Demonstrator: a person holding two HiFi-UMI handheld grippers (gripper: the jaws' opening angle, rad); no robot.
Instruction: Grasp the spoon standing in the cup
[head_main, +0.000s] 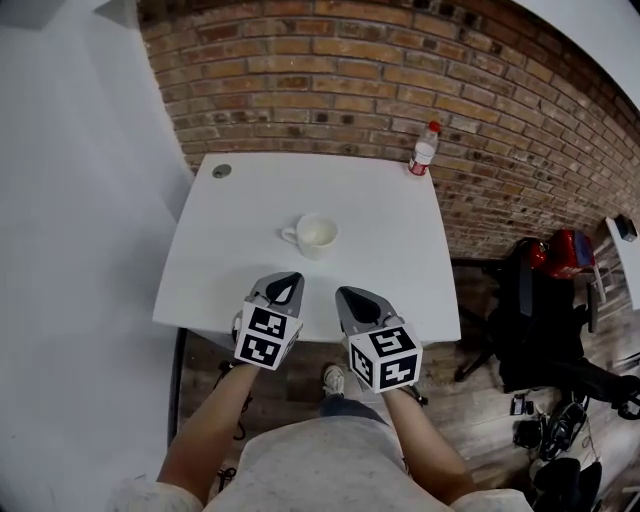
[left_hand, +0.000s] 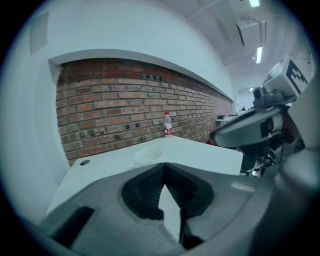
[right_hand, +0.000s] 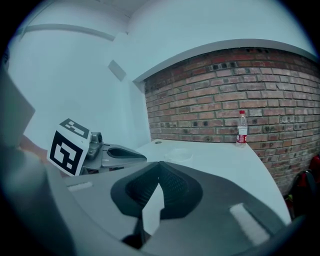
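Note:
A white cup (head_main: 315, 235) stands in the middle of the white table (head_main: 400, 260), its handle pointing left. No spoon shows in it in any view; its inside looks pale. My left gripper (head_main: 288, 278) and right gripper (head_main: 346, 294) hover side by side over the table's near edge, short of the cup. Both are shut with nothing between their tips. In the left gripper view the cup (left_hand: 148, 156) lies ahead of the closed left gripper (left_hand: 163, 166). In the right gripper view the cup (right_hand: 179, 154) lies ahead and slightly right of the closed right gripper (right_hand: 159, 164).
A plastic bottle (head_main: 425, 148) with a red cap stands at the table's far right corner by the brick wall (head_main: 340, 80). A cable hole (head_main: 221, 171) is at the far left corner. A black chair (head_main: 530, 310) and bags sit on the floor to the right.

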